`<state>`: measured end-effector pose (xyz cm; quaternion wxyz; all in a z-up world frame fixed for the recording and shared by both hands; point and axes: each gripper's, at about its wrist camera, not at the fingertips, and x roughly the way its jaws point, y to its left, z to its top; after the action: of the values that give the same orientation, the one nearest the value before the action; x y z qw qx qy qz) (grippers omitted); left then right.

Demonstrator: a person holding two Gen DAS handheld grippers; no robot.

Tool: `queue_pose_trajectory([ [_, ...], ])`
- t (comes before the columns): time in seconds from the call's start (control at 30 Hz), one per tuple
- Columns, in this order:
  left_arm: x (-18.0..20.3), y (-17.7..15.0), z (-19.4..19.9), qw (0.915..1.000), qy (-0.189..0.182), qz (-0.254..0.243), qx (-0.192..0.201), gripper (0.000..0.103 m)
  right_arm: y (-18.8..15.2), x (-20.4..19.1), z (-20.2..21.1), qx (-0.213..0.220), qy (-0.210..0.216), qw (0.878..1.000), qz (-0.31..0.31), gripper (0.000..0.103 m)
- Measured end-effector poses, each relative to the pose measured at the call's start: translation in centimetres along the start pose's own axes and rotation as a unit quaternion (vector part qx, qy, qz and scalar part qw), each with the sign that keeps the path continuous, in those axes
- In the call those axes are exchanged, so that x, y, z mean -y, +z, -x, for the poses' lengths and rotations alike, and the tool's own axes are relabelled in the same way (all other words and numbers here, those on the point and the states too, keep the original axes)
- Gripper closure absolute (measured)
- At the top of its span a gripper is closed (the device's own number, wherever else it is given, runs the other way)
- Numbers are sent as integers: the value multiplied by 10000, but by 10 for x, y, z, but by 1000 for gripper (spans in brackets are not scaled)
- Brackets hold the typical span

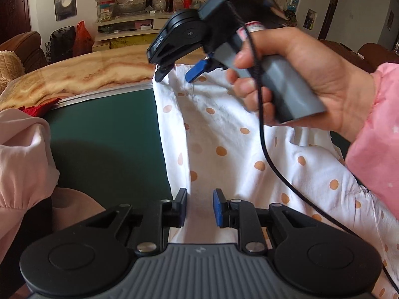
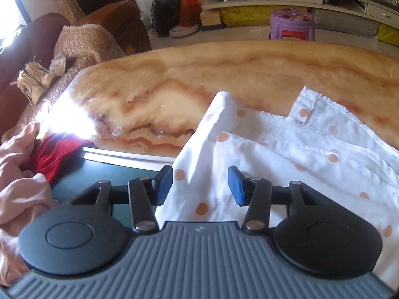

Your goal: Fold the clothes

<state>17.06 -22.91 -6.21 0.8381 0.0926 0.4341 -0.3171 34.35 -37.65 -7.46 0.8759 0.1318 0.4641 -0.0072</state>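
Observation:
A white garment with orange dots [image 1: 224, 134] lies on the dark green mat [image 1: 107, 134], its far end reaching onto the marble table [image 2: 224, 69]. My left gripper [image 1: 199, 208] is open above the garment's near left edge, with cloth showing between the fingers. My right gripper [image 2: 200, 184] is open over the garment [image 2: 274, 154] near its far left corner. The right gripper also shows in the left wrist view [image 1: 178, 73], held by a hand, its fingers apart above the cloth's far edge.
A pink garment [image 1: 22, 154] and a red knitted piece [image 2: 54, 149] lie piled at the left of the mat. A sofa with a beige throw [image 2: 82, 47] stands left. A purple stool [image 2: 291, 23] and shelves stand beyond the table.

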Motion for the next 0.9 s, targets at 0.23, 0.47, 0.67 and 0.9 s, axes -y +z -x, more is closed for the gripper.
queue_pose_trajectory([
  [0.23,5,-4,10,9997,-218,-61,59,79,-15,-24,-5,103,-826,9943,670,100],
  [0.47,-11,-8,31,9984,-498,133,245,79,-28,59,87,890,-123,9957,-226,101],
  [0.67,-31,-1,45,9942,-863,370,524,57,-75,167,187,1534,-179,9802,-1239,101],
  [0.9,-36,8,51,9777,-1897,400,806,49,-128,233,195,1354,-630,9710,-1867,101],
])
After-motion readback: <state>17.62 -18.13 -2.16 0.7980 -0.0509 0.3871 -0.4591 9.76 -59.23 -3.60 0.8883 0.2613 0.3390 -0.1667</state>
